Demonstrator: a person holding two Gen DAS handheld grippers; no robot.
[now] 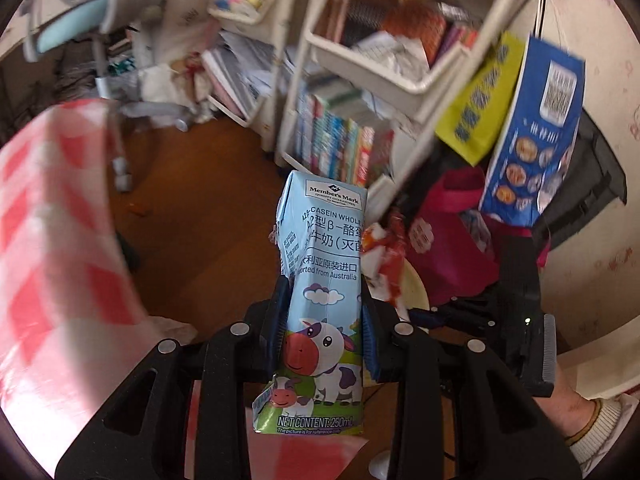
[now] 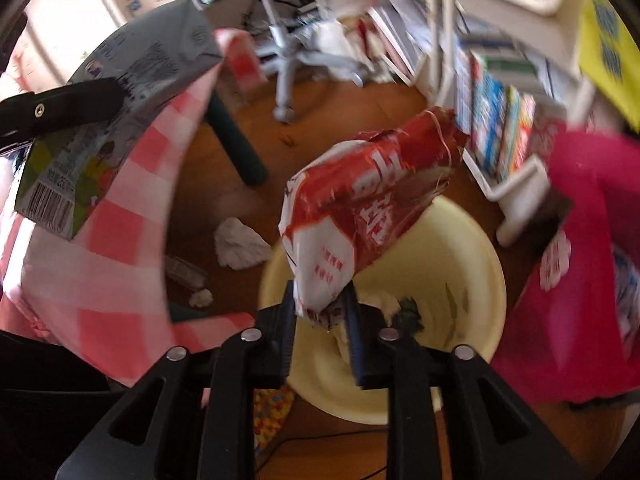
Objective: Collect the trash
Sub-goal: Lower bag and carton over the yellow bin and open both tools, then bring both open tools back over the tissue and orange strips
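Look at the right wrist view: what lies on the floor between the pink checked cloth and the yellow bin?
In the right wrist view, a crumpled white tissue lies on the floor between the pink checked cloth and the yellow bin.

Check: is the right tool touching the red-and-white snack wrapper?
Touching. The right wrist view shows the right tool with both fingers clamped on the lower end of the red-and-white snack wrapper.

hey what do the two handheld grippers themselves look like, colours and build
Both the left gripper and the right gripper are matte black plastic frames with triangular cutouts and round silver rivets. Their fingers carry ribbed pads, black with blue showing. The holder's right wrist shows a cream knit cuff with a mustard stripe.
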